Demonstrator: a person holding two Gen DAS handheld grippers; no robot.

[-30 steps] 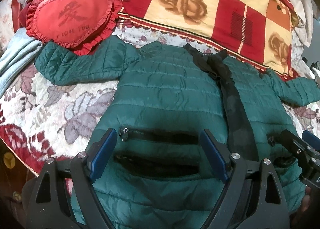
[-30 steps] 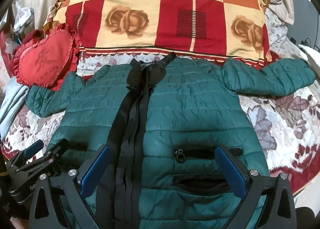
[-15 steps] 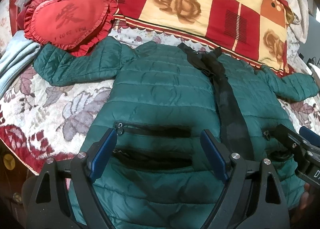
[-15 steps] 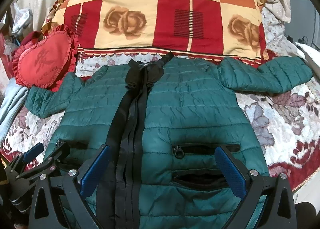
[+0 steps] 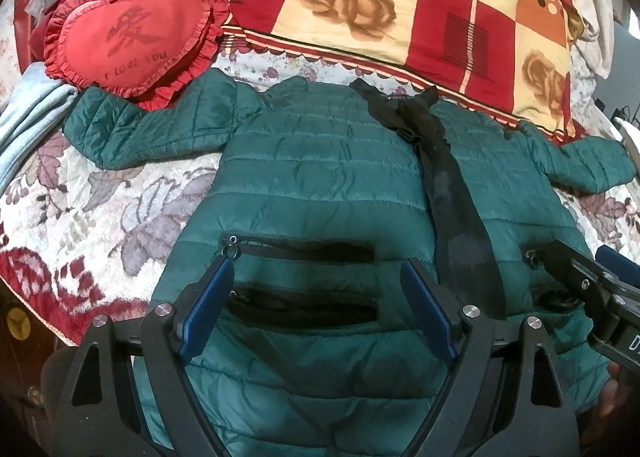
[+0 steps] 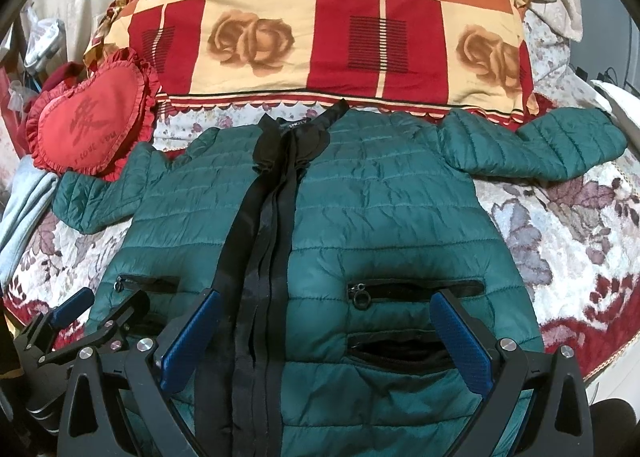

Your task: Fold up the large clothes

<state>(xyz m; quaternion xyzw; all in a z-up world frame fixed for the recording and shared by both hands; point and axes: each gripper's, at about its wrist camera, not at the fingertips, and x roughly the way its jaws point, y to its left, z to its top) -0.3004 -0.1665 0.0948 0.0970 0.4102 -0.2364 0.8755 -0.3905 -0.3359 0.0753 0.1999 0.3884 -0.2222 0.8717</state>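
At the bed's (image 5: 92,217) left edge lies a folded pale blue cloth (image 5: 24,113), with a red heart cushion (image 5: 128,41) touching the left sleeve (image 5: 160,129) of the green quilted jacket (image 5: 320,177). The jacket lies flat, front up, sleeves spread, collar toward the checked rose pillow (image 6: 320,37) at the head edge. The left gripper (image 5: 316,305) hangs over its left pocket, fingers wide, holding nothing. The right gripper (image 6: 324,333) hangs over the right pocket beside the black zipper band (image 6: 260,257), fingers likewise wide and empty.
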